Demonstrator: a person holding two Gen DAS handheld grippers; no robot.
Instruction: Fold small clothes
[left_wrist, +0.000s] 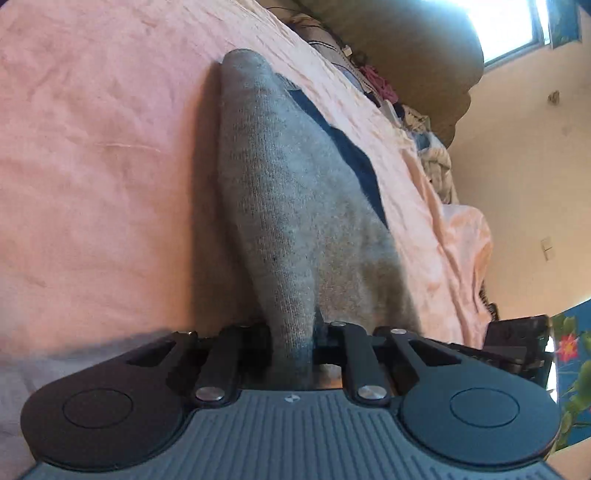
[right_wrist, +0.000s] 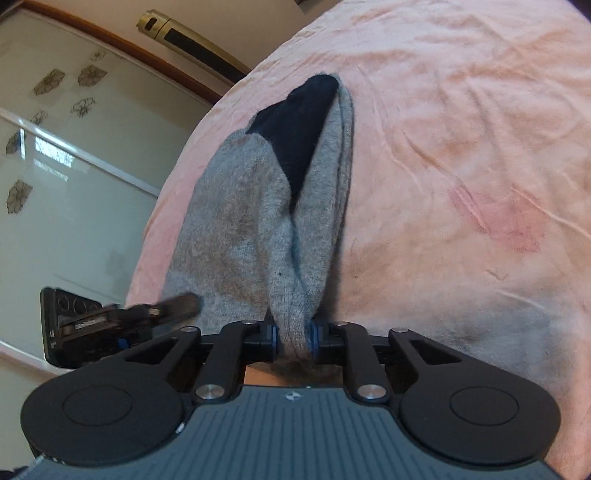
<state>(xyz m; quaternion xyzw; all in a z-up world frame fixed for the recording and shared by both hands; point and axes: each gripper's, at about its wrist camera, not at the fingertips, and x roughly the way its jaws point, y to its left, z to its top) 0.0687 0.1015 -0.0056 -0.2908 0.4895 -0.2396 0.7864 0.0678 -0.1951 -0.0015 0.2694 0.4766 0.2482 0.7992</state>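
Two of my grippers pinch one grey sock (left_wrist: 288, 206) with its navy heel patch, lying on the pink bedsheet (left_wrist: 103, 155). My left gripper (left_wrist: 295, 343) is clamped on its near edge; my right gripper (right_wrist: 293, 338) is closed tight on a bunched fold beside it. Behind stands a flower-patterned wardrobe door (right_wrist: 66, 177).

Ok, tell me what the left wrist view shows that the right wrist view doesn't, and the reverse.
Only the left wrist view: a bright window, a heap of mixed clothes at the bed's far edge, and the left gripper shut on the sock.
Only the right wrist view: frosted flower-printed panels, a black-and-gold tube, and the right gripper shut on the sock.
Both: the grey knitted sock with a dark navy patch on the wrinkled pink bedsheet.
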